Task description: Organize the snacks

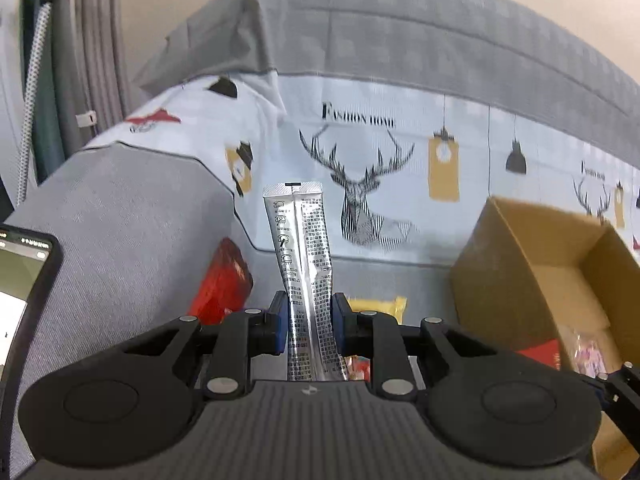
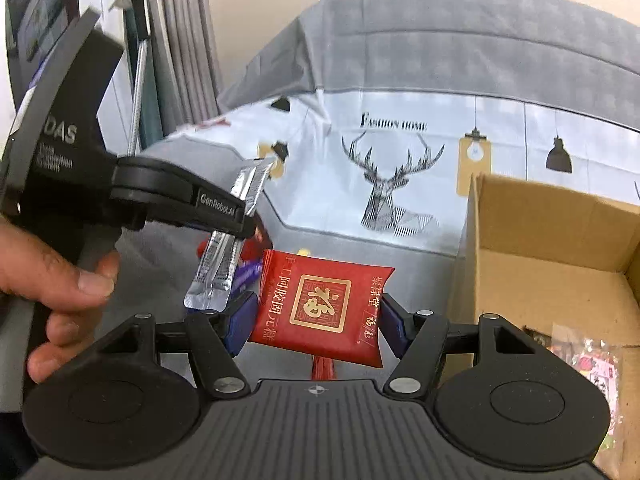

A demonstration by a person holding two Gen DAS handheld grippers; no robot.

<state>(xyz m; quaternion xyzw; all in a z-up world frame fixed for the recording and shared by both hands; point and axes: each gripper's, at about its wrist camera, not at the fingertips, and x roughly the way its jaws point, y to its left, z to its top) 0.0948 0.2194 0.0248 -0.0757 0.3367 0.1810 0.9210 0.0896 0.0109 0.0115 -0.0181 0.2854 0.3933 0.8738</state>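
My left gripper [image 1: 310, 326] is shut on a long silver stick sachet [image 1: 298, 240] that stands upright between its blue pads, above the grey sofa seat. It also shows in the right wrist view [image 2: 224, 256], held by the left gripper [image 2: 244, 226] in a hand. My right gripper [image 2: 316, 318] is shut on a red snack packet with a gold emblem [image 2: 320, 304], held flat above the seat. An open cardboard box [image 1: 552, 264] stands at the right; in the right wrist view [image 2: 560, 248] it holds a few snacks.
A red packet [image 1: 224, 280] and a yellow packet [image 1: 380, 306] lie on the sofa seat [image 1: 120, 240]. A deer-print cover [image 2: 400, 168] drapes the sofa back. A purple packet [image 2: 246, 274] lies behind the silver sachet. A phone [image 1: 24, 280] is at the left edge.
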